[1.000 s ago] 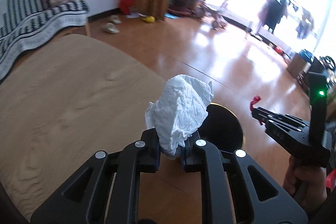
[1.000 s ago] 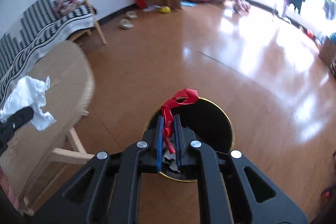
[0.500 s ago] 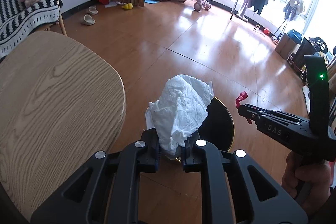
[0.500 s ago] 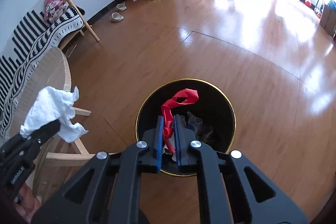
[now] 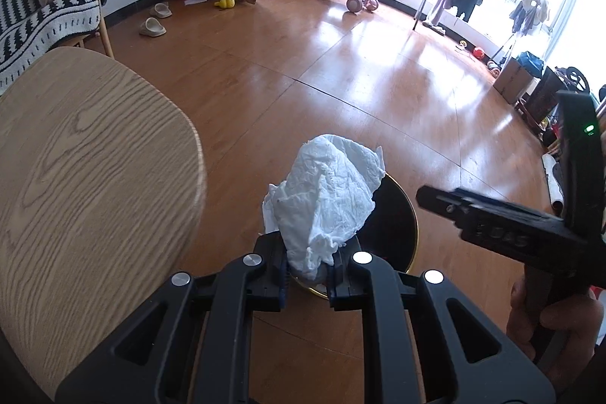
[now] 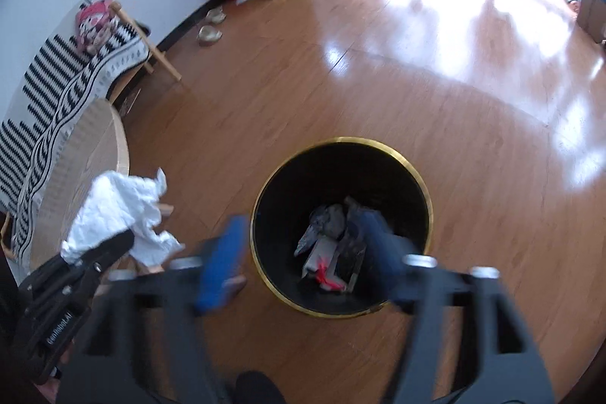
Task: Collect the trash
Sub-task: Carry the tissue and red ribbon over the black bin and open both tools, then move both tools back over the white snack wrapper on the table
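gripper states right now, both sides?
Left gripper: shut on the crumpled white tissue.
Right gripper: open, jaws just opened, nothing between them, above the black gold-rimmed bin.

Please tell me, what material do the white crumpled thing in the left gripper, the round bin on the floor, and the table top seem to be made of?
White wad: probably tissue or paper towel; matte, finely creased, with torn fuzzy edges.
Bin: black inside with a shiny gold rim, perhaps metal or coated plastic; the pictures do not settle it.
Table top: light wood or a wood-look veneer; clear grain lines, matte finish.
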